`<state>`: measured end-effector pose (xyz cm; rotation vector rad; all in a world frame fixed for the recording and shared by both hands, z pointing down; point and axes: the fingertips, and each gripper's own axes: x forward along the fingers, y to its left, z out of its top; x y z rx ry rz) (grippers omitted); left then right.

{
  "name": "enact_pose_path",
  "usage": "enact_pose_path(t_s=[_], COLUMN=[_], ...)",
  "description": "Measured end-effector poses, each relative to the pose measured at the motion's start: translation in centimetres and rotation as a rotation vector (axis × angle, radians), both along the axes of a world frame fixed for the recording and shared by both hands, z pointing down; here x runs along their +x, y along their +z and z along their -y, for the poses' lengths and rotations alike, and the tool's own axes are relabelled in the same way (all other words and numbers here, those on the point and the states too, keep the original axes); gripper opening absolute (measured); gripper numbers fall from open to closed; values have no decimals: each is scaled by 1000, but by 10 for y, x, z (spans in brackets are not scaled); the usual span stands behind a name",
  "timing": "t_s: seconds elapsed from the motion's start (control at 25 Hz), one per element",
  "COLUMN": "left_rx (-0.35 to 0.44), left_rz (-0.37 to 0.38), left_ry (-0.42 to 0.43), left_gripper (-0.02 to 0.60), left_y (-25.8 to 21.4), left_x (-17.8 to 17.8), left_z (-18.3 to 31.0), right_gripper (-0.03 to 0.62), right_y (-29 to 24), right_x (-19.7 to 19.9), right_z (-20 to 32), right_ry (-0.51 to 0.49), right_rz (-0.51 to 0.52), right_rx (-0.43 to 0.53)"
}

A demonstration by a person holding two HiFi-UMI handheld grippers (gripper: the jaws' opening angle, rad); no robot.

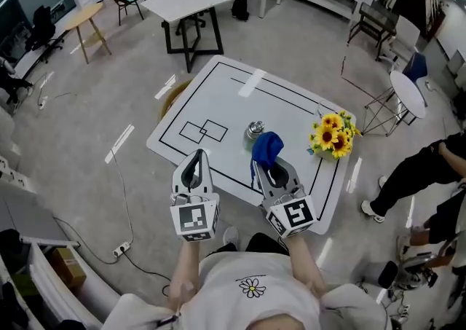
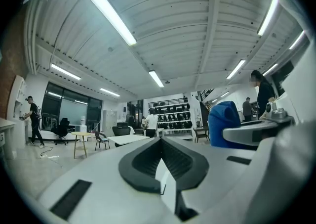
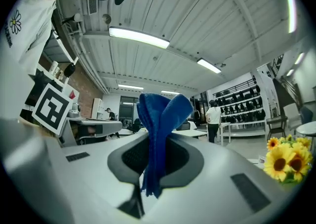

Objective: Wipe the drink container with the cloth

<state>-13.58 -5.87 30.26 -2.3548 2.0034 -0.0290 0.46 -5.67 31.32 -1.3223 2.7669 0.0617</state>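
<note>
The drink container [image 1: 254, 130] is a small shiny metal vessel standing near the middle of the white table [image 1: 218, 95], which is marked with black lines. My right gripper [image 1: 267, 166] is shut on a blue cloth [image 1: 266, 148], and the cloth bunches up above the jaws just in front of the container. In the right gripper view the cloth [image 3: 159, 129] hangs pinched between the dark pads. My left gripper [image 1: 195, 156] hovers over the table's near edge, level with the right one, shut and empty. In the left gripper view its jaws meet with nothing between them, and the cloth [image 2: 223, 123] shows at the right.
A bunch of sunflowers [image 1: 333, 134] stands at the table's right side, also in the right gripper view [image 3: 284, 161]. Another white table [image 1: 188, 1] and chairs stand further back. A person in black [image 1: 419, 172] is at the right. A cable [image 1: 124, 197] runs over the floor at the left.
</note>
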Motion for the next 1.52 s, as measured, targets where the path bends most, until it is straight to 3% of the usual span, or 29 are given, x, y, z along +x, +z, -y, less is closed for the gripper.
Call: enact_pose_path(t_s=[0.44, 0.68, 0.76, 0.92, 1.04, 1.2, 1.52], left_rx=[-34, -61, -96, -184, -272, -358, -378], left_rz=[-20, -34, -43, -82, -87, -79, -86], left_ry=[37, 188, 286, 498, 590, 637, 737], left_gripper=[-2, 2, 97, 223, 303, 336, 354], left_y=[22, 34, 47, 91, 133, 176, 198], left_x=[18, 40, 52, 80, 96, 108, 130], left_z=[41, 68, 80, 99, 111, 125, 140], right_gripper=[41, 41, 41, 41, 41, 41, 41], right_y=[9, 31, 54, 110, 150, 185, 194], right_x=[7, 51, 63, 74, 74, 69, 59], right_z=[33, 71, 90, 129, 150, 162, 167], right_ry=[-9, 1, -23, -67, -98, -147, -204], right_rz=[10, 29, 19, -1, 14, 31, 56], right_rx=[-6, -45, -81, -174, -249, -311, -344])
